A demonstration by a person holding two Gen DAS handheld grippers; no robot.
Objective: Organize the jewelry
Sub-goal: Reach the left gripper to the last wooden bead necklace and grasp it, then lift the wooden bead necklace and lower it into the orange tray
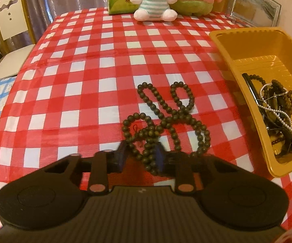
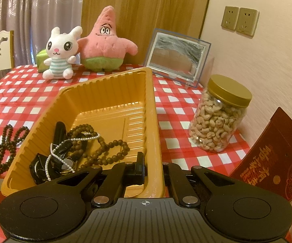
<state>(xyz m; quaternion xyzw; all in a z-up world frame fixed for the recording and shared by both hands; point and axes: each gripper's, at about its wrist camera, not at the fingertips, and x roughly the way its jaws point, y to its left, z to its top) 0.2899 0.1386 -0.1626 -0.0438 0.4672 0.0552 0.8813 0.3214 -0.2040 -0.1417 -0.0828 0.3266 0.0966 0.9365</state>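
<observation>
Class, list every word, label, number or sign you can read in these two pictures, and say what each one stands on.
Red packet: large gold Chinese characters with a line of small Latin letters beside them, too tilted and blurred to read.
Green pack: a round logo and faint print along the top, too blurred to read.
Nut jar: no label shows.
Nothing else carries text.

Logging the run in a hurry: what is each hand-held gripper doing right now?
Left hand-held gripper: closed on the dark bead necklace lying on the tablecloth.
Right hand-held gripper: shut on the yellow tray wall.
</observation>
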